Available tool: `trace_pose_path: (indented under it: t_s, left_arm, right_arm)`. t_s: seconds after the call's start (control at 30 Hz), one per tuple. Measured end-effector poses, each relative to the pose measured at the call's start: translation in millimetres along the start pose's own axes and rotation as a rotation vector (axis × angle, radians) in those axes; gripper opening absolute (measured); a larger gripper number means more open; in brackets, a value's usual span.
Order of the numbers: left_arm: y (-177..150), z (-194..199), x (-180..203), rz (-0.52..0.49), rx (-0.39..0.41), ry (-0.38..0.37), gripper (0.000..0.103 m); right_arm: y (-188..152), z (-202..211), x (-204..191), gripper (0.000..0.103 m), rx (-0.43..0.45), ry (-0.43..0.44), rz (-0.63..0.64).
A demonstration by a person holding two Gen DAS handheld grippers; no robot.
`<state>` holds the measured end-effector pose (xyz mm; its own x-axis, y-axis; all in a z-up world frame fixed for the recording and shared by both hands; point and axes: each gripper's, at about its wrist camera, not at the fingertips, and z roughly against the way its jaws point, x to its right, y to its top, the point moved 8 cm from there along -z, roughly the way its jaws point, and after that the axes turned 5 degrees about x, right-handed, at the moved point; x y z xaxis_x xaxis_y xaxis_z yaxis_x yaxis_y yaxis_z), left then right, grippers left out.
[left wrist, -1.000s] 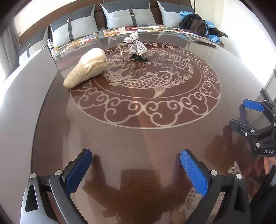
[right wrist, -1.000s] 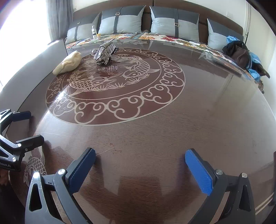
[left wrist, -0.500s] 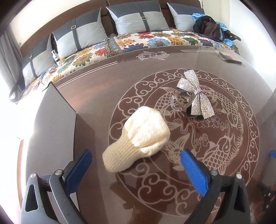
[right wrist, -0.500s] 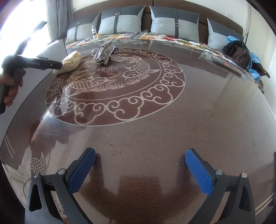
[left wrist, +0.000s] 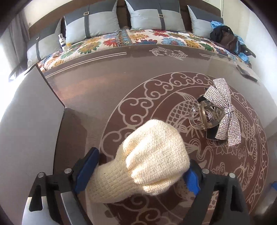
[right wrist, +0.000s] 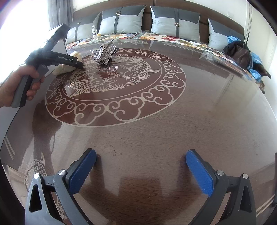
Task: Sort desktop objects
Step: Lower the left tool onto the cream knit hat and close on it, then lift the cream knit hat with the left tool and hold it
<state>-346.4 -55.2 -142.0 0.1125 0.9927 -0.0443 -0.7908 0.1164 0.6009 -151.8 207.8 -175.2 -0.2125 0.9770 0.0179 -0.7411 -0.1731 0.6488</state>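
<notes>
A cream knitted hat lies on the patterned glass table, left of centre. My left gripper straddles the hat and its jaws are closing; the blue pads stand at the hat's sides and it looks unsqueezed. Right of the hat lie a clear claw hair clip and a rhinestone bow clip, touching each other. The right wrist view shows the left gripper held by a hand over the hat, with the bow clip beyond. My right gripper is open over bare table.
A grey panel stands along the table's left edge, close to the hat. Behind the table is a sofa with grey cushions, a floral cover, a small bottle and a dark bag. A flat dark item lies far right.
The left gripper has travelled across the table to the hat and now has it between its jaws, which have narrowed. The right gripper has not moved.
</notes>
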Motion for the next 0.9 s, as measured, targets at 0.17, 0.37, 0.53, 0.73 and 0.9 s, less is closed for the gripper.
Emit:
trace_pose_path:
  t_s: [0.17, 0.37, 0.53, 0.73, 0.9]
  left_arm:
    - [-7.0, 14.2, 0.6, 0.024, 0.029, 0.003, 0.056]
    - [-41.2, 42.7, 4.5, 0.103, 0.038, 0.015, 0.054]
    - [-89.9, 79.5, 5.3, 0.17, 0.037, 0.051, 0.054]
    - [-134.9, 111.8, 16.0, 0.186, 0.032, 0.042, 0.056]
    - [-143.3, 107.1, 18.3, 0.171, 0.015, 0.025, 0.076]
  right_arm:
    - [0.1, 0.0, -0.1, 0.103, 0.0, 0.0, 0.0]
    - [0.1, 0.0, -0.2, 0.103, 0.0, 0.0, 0.0]
    - [0.1, 0.0, 0.4, 0.103, 0.0, 0.0, 0.0]
    - [0.1, -0.1, 0.6, 0.103, 0.0, 0.0, 0.0]
    - [0.1, -0.4, 0.5, 0.103, 0.0, -0.001, 0.001]
